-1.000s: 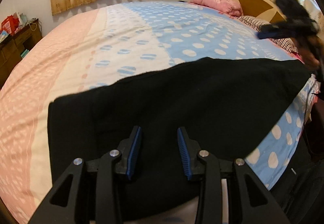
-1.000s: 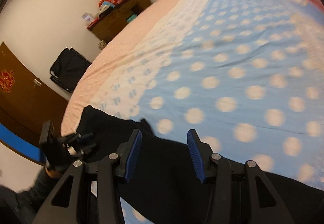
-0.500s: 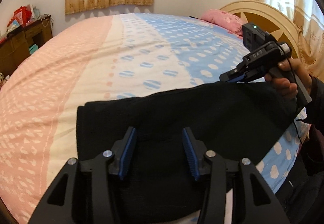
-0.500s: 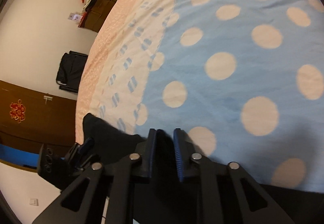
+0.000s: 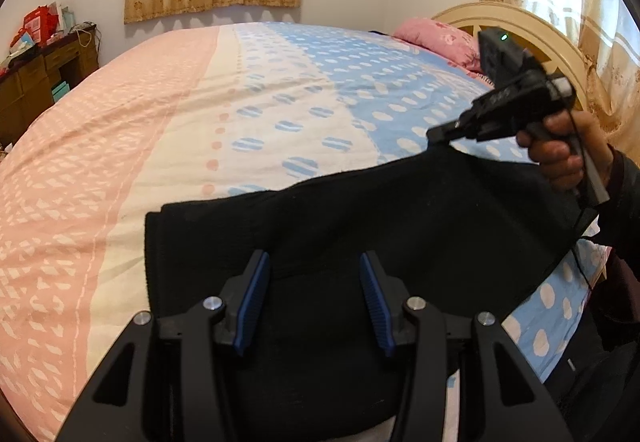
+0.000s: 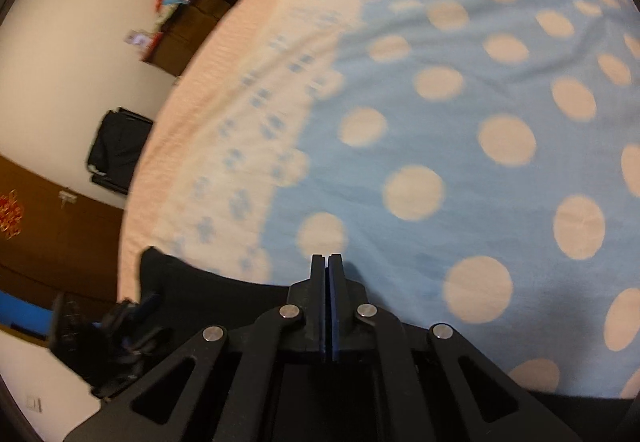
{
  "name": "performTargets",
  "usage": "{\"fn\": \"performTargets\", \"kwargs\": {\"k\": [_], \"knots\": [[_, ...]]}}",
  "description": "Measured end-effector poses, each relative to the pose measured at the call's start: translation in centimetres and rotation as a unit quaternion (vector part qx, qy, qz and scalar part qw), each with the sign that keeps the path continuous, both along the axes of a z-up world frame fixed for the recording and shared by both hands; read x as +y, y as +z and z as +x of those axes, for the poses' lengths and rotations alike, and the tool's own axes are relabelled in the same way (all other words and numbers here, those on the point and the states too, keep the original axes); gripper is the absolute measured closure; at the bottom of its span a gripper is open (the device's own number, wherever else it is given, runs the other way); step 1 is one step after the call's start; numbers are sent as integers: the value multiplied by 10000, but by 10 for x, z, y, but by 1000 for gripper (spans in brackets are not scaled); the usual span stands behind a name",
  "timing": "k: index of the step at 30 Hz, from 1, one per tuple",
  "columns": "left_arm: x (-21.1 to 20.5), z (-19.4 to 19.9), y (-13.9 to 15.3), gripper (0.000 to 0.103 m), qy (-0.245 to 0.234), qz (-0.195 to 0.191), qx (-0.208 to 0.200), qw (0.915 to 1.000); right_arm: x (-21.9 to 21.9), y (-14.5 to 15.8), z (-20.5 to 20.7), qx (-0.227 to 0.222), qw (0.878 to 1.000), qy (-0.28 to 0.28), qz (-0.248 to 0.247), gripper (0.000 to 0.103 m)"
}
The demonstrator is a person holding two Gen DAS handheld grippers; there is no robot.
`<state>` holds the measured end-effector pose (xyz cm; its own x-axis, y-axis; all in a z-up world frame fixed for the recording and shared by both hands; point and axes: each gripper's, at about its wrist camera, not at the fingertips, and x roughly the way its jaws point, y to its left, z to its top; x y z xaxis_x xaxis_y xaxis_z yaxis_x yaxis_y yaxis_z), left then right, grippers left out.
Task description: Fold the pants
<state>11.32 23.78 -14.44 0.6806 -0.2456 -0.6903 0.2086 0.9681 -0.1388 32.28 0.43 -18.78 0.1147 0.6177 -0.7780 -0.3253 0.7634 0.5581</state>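
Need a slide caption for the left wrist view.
Left gripper open over black pants; right gripper lifts their far corner.

Right claw (image 6: 328,266) pinched on black pants (image 6: 224,294) over dotted bedspread (image 6: 460,102)

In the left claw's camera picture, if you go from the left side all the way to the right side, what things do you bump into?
Brown desk with red clutter → pink side of the bedspread → black pants, with the open left claw over them → pink pillow → right claw, shut on the pants' far edge.
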Motion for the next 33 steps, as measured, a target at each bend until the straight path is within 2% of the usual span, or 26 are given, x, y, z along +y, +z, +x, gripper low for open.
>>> {"fn": "performTargets", "kwargs": {"k": [1, 3, 6, 10, 12, 13, 14, 16, 20, 21, 23, 26, 28, 31, 33], "knots": [[0, -1, 0, 53, 4, -6, -9, 10000, -4, -2, 0, 27, 9998, 36, 174, 102], [-1, -3, 1, 53, 3, 38, -24, 10000, -11, 2, -1, -19, 9998, 19, 221, 100], [-3, -5, 4, 53, -19, 163, -25, 9999, -25, 23, -14, -431, 9991, 61, -5, 98], [-3, -6, 7, 53, 19, 432, -84, 9990, -41, 59, -55, -1163, 9905, 692, -232, 97], [-1, -5, 7, 53, 86, 568, -109, 9983, -45, 66, -81, -1278, 9860, 1040, -248, 84], [1, -4, 7, 53, 110, 558, -103, 9983, -44, 66, -93, -1316, 9838, 1177, -306, 71], [3, -3, 7, 53, 126, 505, -77, 9986, -43, 64, -106, -1357, 9809, 1336, -391, 68], [5, 0, 6, 53, 146, 480, -17, 9987, -40, 54, -127, -1327, 9777, 1555, -483, 68], [5, 1, 5, 53, 171, 496, -18, 9986, -28, 12, -162, -1021, 9764, 1768, -709, 67], [5, 0, 6, 53, 178, 485, -21, 9987, -26, 6, -168, -1067, 9756, 1784, -707, 67], [8, 0, 5, 53, 214, 422, -17, 9989, -28, 6, -177, -1299, 9740, 1705, -731, 67], [10, -1, 6, 53, 262, 376, -18, 9989, -33, 16, -177, -1247, 9778, 1567, -619, 67], [9, 0, 7, 53, 299, 378, -7, 9988, -31, 32, -181, -1686, 9719, 1533, -589, 67], [7, 0, 6, 53, 383, 394, 0, 9985, -16, 38, -189, -1758, 9667, 1829, -330, 67], [6, 1, 5, 52, 431, 421, 7, 9982, -2, 27, -197, -1776, 9617, 2045, -429, 67]]}}
